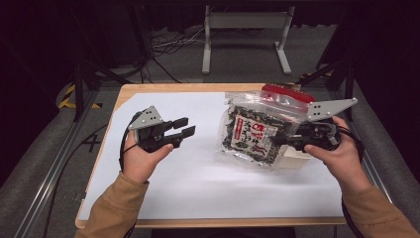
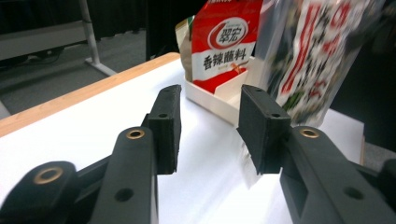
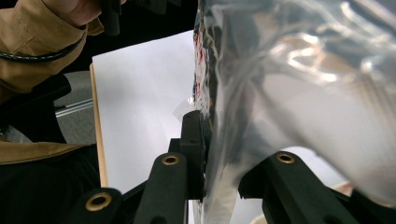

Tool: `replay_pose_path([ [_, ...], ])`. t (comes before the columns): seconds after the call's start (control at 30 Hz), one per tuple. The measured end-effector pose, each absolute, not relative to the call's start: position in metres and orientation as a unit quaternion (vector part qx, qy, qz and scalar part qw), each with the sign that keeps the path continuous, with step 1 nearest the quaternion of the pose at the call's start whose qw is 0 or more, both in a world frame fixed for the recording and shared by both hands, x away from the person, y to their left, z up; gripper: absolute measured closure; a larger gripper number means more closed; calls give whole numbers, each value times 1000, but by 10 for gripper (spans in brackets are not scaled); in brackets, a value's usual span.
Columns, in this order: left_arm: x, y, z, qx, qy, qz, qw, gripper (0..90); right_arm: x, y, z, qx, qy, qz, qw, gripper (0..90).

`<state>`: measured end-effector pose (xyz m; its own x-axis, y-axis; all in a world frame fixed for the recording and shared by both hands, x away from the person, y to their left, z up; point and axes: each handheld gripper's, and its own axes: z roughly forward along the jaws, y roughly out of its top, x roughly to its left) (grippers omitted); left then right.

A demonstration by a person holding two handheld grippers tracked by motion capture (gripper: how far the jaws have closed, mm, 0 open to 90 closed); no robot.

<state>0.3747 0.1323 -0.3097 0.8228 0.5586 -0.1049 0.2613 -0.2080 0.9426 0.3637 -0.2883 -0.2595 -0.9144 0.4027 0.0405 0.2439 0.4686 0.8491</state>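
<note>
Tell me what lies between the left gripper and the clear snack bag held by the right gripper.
Nothing: in the high view, just bare white sheet separates the left gripper from the snack bag.

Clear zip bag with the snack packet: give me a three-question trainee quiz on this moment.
1. True or false: the left tool grips the clear zip bag.
2. Which tool holds the bag? A) left B) right C) both
3. What stands in the white box behind the bag?

Key: 1. False; its jaws stand apart with nothing between them. 2. B, the right tool, pads pressed on the plastic. 3. A red-and-white packet.
</note>
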Motion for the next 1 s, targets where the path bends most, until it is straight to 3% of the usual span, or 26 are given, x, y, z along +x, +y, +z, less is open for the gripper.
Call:
replay_pose_path([
  [1.0, 382, 146, -338, 778, 275, 110, 554, 403, 370, -338, -204, 180, 865, 445, 146, 754],
])
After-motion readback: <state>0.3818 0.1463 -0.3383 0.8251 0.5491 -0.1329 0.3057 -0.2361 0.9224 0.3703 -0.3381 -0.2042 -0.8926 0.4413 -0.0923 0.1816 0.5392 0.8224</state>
